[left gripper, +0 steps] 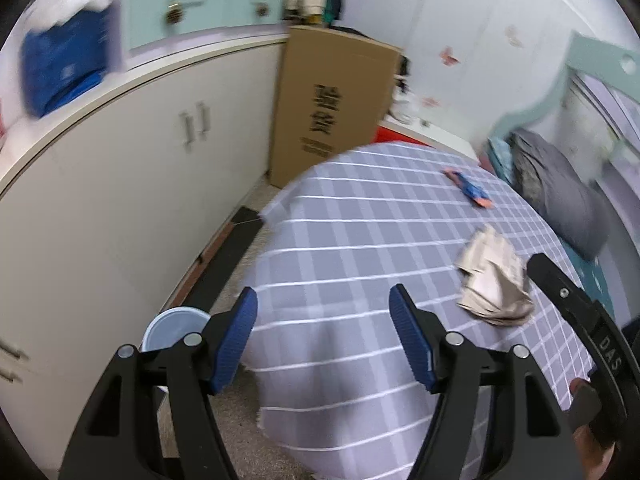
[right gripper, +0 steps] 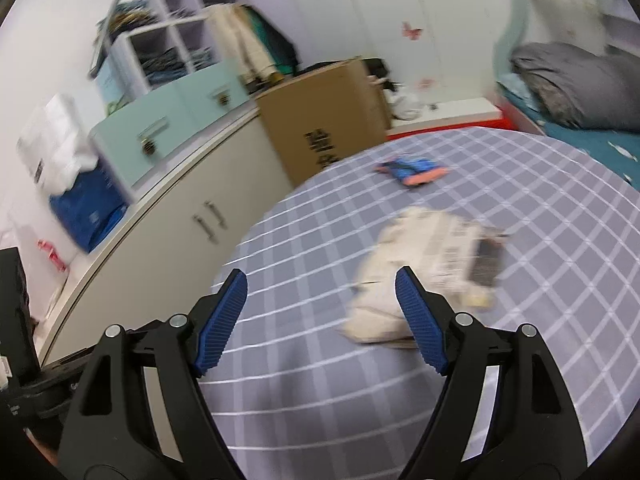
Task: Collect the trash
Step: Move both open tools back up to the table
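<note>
A crumpled newspaper wad [left gripper: 494, 280] [right gripper: 424, 268] lies on a table under a grey checked cloth [left gripper: 360, 240] [right gripper: 520, 200]. Farther back on the cloth lies a blue and orange wrapper [left gripper: 468, 190] [right gripper: 412, 169]. My left gripper [left gripper: 324, 300] stands open over the cloth's near left corner, nothing between its fingers; the wad is off to its right. My right gripper [right gripper: 320, 284] is open too, and its right fingertip [right gripper: 412, 300] overlaps the wad's near edge in the picture. Part of the right gripper's black frame [left gripper: 580, 320] shows in the left wrist view. A pale blue bin [left gripper: 172, 328] stands on the floor behind the left finger.
Cream cabinets [left gripper: 140, 168] [right gripper: 192, 208] run along the left with a narrow floor gap beside the table. A tall cardboard box [left gripper: 332, 104] [right gripper: 328, 120] stands beyond the table. A bed with a grey pillow [left gripper: 560, 192] [right gripper: 580, 84] is at the right.
</note>
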Available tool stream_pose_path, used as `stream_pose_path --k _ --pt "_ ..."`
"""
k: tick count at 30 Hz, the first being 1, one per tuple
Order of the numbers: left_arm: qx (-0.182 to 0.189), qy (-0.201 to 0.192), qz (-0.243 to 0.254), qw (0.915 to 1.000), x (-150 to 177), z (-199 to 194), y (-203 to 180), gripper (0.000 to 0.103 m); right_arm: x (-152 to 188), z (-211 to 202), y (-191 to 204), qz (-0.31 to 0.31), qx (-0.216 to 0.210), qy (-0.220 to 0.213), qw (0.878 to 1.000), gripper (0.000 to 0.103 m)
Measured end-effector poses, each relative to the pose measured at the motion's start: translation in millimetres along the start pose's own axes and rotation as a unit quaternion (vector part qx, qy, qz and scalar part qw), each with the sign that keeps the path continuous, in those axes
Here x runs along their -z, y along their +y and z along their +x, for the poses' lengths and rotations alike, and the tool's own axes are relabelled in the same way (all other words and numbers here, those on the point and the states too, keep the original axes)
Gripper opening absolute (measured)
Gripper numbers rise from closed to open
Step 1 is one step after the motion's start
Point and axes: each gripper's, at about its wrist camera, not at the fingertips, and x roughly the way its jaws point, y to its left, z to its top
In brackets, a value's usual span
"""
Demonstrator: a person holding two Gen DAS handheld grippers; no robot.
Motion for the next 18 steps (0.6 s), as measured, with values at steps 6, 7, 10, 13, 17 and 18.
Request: stream_pose_path --k 6,7,10,13,17,18 --pt "0.019 0.008 0.062 0.9979 7.2 8.9 -68.6 0.068 -4.5 -20.0 -53.5 0.034 0.022 -0.01 0.999 0.076" --pt "0.021 0.009 0.069 0.9974 8.7 9.8 -76.5 0.069 -4.2 -22.8 -59.2 0.038 0.024 -0.012 0.999 0.076" --pt "0.03 0.013 0.099 0.9945 15.6 14.9 -110.2 0.069 -6.2 -30.7 -80.3 0.052 0.035 -0.017 0.998 0.076" --pt "0.035 0.017 0.122 0.9917 22.2 19.2 -134.5 0.069 -8.1 -36.8 -101.2 0.064 0.044 -0.019 0.997 0.076" --pt "0.046 0.026 0.151 0.9871 32.1 28.5 -166.3 0.069 -8.0 -40.3 -124.4 0.078 0.053 -0.016 0.995 0.076" --pt "0.048 0.028 0.156 0.9861 33.5 30.9 -172.0 0.069 -7.6 -40.4 -129.8 0.081 0.054 -0.014 0.995 0.076"
